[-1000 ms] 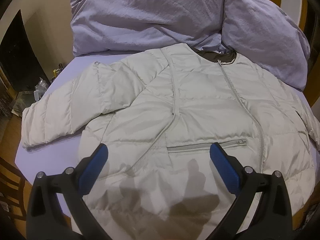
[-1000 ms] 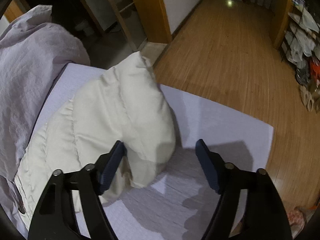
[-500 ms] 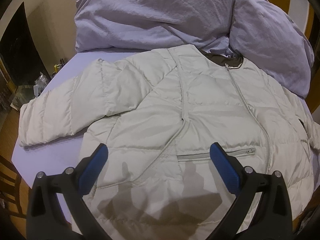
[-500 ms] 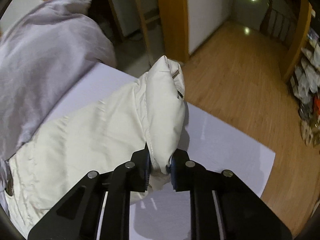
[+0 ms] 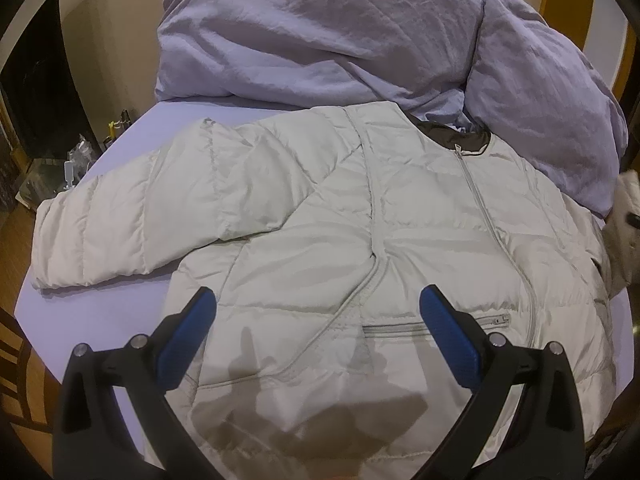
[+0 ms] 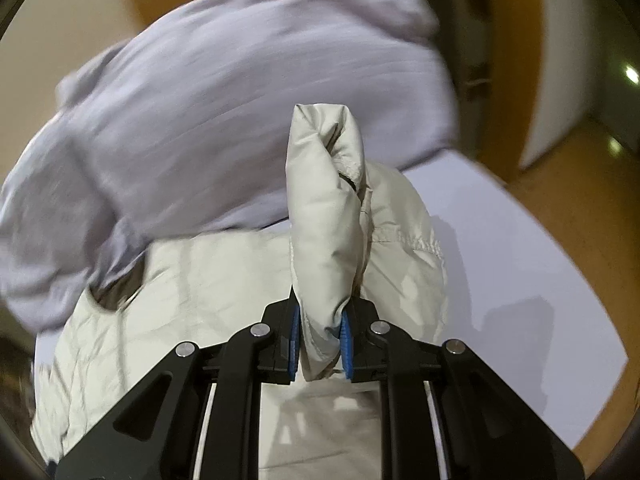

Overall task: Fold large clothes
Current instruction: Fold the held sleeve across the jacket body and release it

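A cream puffer jacket (image 5: 360, 232) lies face up on a lilac bed sheet (image 5: 100, 304), zipper closed, collar toward the pillows. Its left sleeve (image 5: 120, 224) stretches out flat to the left. My left gripper (image 5: 318, 332) hovers open above the jacket's hem, nothing between its blue pads. In the right wrist view my right gripper (image 6: 319, 340) is shut on the cuff end of the jacket's right sleeve (image 6: 326, 216), which stands up lifted off the bed above the jacket body (image 6: 180, 300). That raised sleeve shows blurred at the right edge of the left wrist view.
Crumpled lilac bedding and a pillow (image 5: 320, 32) pile up at the head of the bed behind the collar. Wooden floor (image 6: 560, 200) and a door frame lie beyond the bed's right edge. Clutter sits on the floor at the far left (image 5: 76, 160).
My right gripper closed on the right sleeve's cuff, then lifted and swung it toward the jacket body while rolling. The left gripper stayed open, drifting slightly over the hem.
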Demonstrator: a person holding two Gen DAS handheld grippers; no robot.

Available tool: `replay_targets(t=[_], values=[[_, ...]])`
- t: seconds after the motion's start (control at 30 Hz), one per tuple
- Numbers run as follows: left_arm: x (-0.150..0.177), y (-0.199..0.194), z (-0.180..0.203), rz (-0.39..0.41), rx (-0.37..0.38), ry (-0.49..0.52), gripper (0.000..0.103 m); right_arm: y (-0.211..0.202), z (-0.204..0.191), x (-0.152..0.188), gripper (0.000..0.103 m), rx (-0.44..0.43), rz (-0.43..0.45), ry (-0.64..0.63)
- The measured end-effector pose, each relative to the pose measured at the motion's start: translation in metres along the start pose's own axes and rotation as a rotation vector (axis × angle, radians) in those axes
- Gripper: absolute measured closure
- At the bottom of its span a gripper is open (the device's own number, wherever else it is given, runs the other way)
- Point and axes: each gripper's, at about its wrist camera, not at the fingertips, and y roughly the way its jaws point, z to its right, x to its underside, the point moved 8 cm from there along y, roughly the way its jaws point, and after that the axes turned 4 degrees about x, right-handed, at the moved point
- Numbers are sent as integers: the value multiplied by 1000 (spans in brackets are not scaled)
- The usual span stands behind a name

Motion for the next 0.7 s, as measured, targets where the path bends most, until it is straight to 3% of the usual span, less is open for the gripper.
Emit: replay_targets(t=[0.4, 0.7], values=[[1, 0, -24, -10, 59, -90, 2, 27, -167, 76, 87, -190, -160, -270], [-12, -8, -48, 32, 41, -125, 2, 28, -233, 106, 87, -254, -211, -344]])
